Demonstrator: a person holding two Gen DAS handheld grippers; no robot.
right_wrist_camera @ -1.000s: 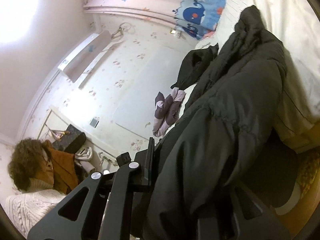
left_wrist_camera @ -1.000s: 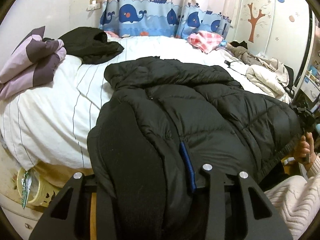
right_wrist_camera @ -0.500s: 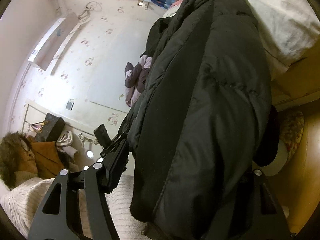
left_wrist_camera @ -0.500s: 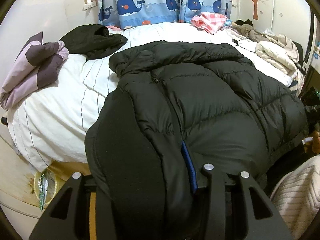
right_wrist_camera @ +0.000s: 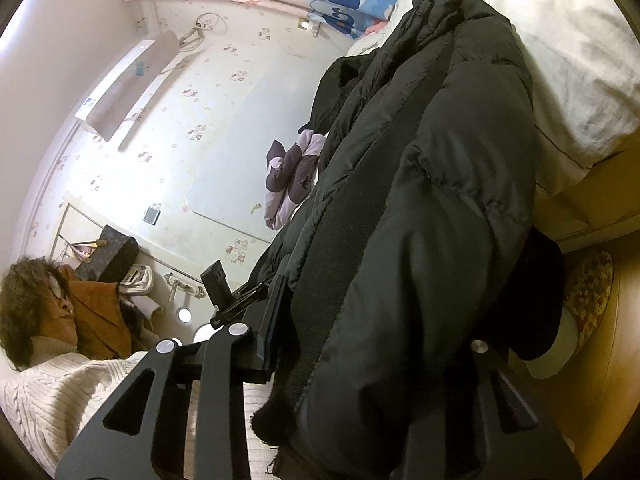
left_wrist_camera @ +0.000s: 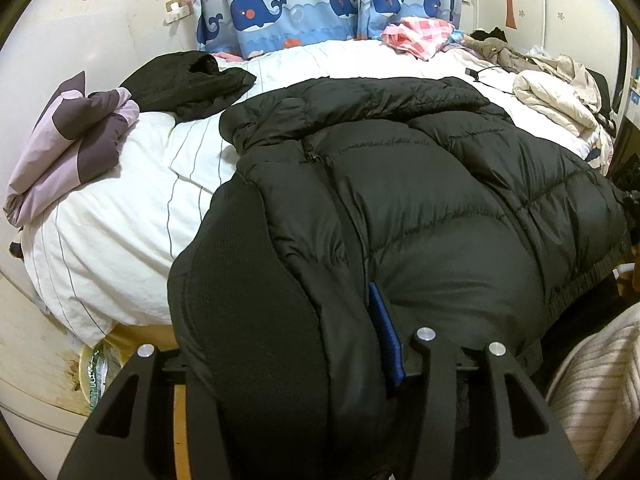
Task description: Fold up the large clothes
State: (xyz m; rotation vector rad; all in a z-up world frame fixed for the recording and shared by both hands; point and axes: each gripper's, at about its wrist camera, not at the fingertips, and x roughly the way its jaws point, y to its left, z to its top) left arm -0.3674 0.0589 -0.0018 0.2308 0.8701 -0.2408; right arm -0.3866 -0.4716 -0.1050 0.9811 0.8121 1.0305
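Left wrist view shows the black puffer jacket (left_wrist_camera: 420,200) spread across the bed (left_wrist_camera: 120,208), collar and hood toward the upper middle of the frame, hem hanging off the near edge at the bottom. The left hand-held gripper (left_wrist_camera: 304,392) has the hem corner bunched thick between its fingers; its jaws are opening, though cloth still fills the gap and the blue pad (left_wrist_camera: 386,340) lies against it. From the right wrist view, the right hand-held gripper (right_wrist_camera: 360,360) has the other hem corner between its fingers, and its jaws are closing on that wad.

To do this step well, I'd say both hem corners want a firm, even bite before any lift; then both should rise together and travel toward the collar so the fold lands square. Loosening the left grip now risks the slick shell sliding out.

Quilted in puffy horizontal channels, the jacket's shell looks smooth and faintly shiny, with a matte ribbed panel (left_wrist_camera: 248,320) at lower left of the left view. Underneath, the striped white duvet sits soft and rumpled. Beyond lie a folded purple quilt (left_wrist_camera: 68,140), another dark garment (left_wrist_camera: 188,80), and whale-print curtains (left_wrist_camera: 280,8).
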